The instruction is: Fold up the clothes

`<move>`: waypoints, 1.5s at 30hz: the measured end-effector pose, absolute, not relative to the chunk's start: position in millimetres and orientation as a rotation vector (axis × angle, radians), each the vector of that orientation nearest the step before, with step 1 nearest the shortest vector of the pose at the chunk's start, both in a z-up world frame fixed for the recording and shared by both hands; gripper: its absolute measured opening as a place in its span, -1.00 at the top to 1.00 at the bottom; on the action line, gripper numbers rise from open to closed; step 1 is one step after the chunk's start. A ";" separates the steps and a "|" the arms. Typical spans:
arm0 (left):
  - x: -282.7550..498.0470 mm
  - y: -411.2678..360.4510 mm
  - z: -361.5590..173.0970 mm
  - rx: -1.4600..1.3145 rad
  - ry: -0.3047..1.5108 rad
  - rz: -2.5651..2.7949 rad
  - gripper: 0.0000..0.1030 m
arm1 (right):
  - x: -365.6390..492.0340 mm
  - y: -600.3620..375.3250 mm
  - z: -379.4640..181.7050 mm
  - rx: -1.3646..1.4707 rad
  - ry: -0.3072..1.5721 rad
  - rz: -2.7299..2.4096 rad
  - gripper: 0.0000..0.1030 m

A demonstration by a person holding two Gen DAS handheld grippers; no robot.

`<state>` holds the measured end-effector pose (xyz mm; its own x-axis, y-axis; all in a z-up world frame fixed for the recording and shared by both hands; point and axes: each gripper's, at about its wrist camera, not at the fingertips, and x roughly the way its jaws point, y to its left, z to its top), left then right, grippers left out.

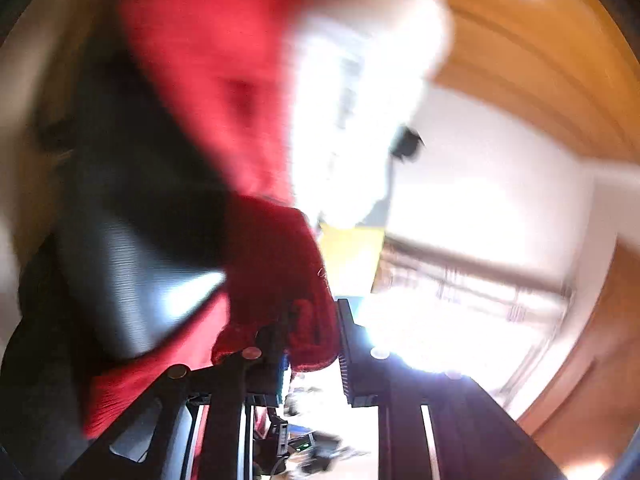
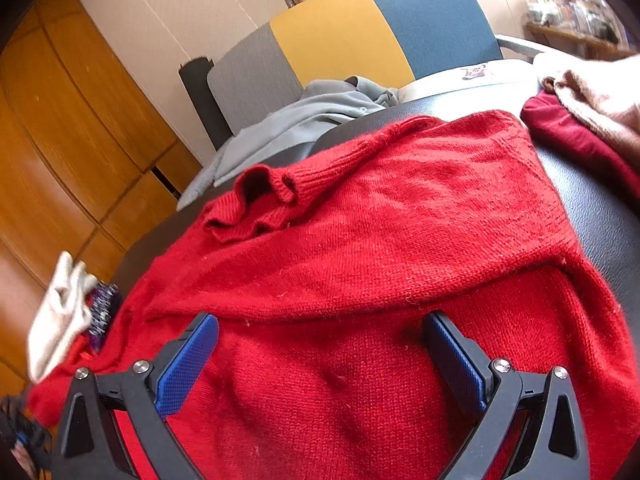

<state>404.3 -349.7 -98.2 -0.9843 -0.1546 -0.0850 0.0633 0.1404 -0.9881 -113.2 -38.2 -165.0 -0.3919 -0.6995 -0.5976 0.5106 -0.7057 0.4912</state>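
A red knit sweater (image 2: 360,248) lies spread on a black padded surface (image 2: 600,208), one ribbed cuff (image 2: 260,196) folded onto its body. My right gripper (image 2: 320,356) is open just above the sweater's near part, touching nothing. In the blurred left wrist view my left gripper (image 1: 312,340) is shut on a bunched piece of the red sweater (image 1: 280,272) and holds it up in the air, with more red cloth (image 1: 208,60) hanging behind.
A grey garment (image 2: 304,120) lies at the far edge. A dark red garment (image 2: 568,132) and a beige one (image 2: 600,96) sit at the right. A grey, yellow and blue chair back (image 2: 340,40) stands behind. Wooden cabinets (image 2: 60,140) are on the left.
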 end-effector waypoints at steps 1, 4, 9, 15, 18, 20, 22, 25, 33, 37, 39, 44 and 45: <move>392.2 -352.8 -83.0 -0.075 2.217 -2.011 0.65 | -113.6 -36.7 -165.3 1.055 -0.315 -2.116 -1.00; 356.1 -366.5 -32.8 -0.051 2.087 -2.163 0.65 | -113.7 -35.4 -165.6 1.048 -0.339 -2.104 -1.00; 269.7 -382.1 67.1 0.078 1.712 -2.505 0.65 | -113.2 -33.4 -165.6 1.037 -0.367 -2.091 -1.00; 168.3 -268.0 107.6 0.630 1.424 -2.912 0.65 | -113.4 -29.6 -165.9 1.027 -0.394 -2.078 -1.00; 121.0 -220.5 79.7 1.018 1.366 -2.984 0.58 | -114.5 -28.5 -166.1 1.027 -0.398 -2.075 -1.00; 112.3 -205.0 46.6 1.174 1.408 -2.940 0.53 | -113.6 -27.6 -166.3 1.026 -0.403 -2.073 -1.00; 114.9 -218.5 6.9 1.201 1.515 -2.870 0.49 | -112.9 -27.0 -166.8 1.027 -0.403 -2.073 -1.00; 117.1 -254.0 -11.1 1.094 1.608 -2.779 0.44 | -111.9 -28.0 -166.7 1.036 -0.385 -2.082 -1.00; 128.5 -344.9 -153.0 1.029 1.659 -2.469 0.40 | -82.5 -47.9 -132.7 0.992 0.064 -2.183 -0.68; 153.9 -347.7 -176.6 1.031 1.627 -2.437 0.40 | -30.3 -56.9 -101.4 0.809 0.298 -2.082 -0.68; 161.6 -347.1 -180.3 1.027 1.598 -2.437 0.36 | -9.1 -64.2 -92.3 0.754 0.374 -2.017 -0.64; 180.9 -345.6 -172.9 1.081 1.526 -2.414 0.33 | 3.7 -107.9 -111.3 0.849 0.406 -1.903 -0.58; 184.2 -344.9 -174.7 1.073 1.542 -2.412 0.33 | 7.2 -116.1 -116.3 0.852 0.441 -1.909 -0.45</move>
<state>184.2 -344.9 -174.7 -0.7504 0.2870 -0.5954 0.4198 -0.4889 -0.7647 7.2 -116.1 -116.3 -0.2913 -0.6282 -0.7215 0.8808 -0.4704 0.0539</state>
